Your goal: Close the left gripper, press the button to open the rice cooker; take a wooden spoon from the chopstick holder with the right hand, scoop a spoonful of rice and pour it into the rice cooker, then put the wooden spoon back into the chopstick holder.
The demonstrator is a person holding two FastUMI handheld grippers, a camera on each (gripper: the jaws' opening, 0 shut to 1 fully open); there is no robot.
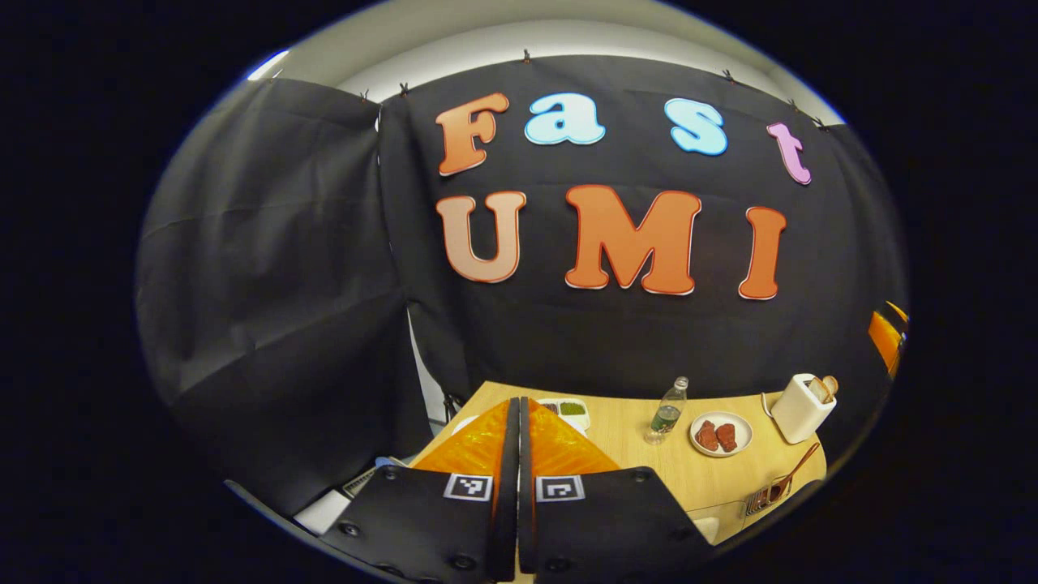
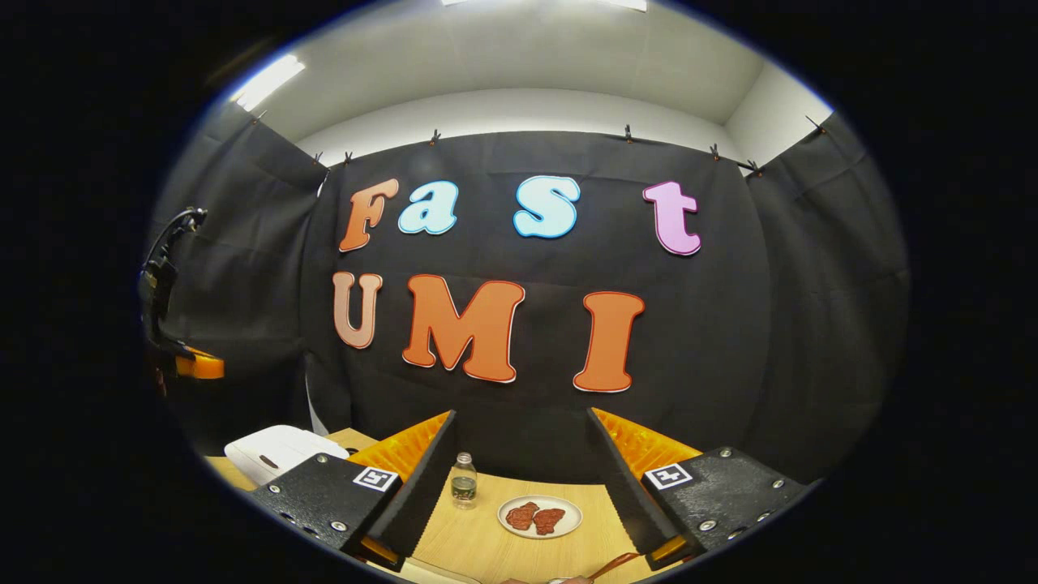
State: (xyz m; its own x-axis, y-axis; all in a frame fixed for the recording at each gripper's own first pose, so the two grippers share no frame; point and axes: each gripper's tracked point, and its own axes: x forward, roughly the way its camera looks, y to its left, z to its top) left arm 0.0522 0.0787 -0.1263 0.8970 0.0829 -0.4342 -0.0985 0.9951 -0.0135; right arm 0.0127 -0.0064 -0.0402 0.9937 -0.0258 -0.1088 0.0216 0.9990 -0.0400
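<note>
Since the left tool (image 1: pixel 512 422) is pressed together and the right tool (image 2: pixel 519 470) spread, pressing the rice cooker (image 2: pixel 280 451) button seems next.

Black cloth wall (image 2: pixel 519 268) hung from small clips along its top edge, second cloth panel (image 1: pixel 268 268) meeting it at a seam, white ceiling (image 2: pixel 519 65) with bright strip light (image 2: pixel 266 81), light wooden table (image 1: pixel 714 478) against the cloth.
</note>
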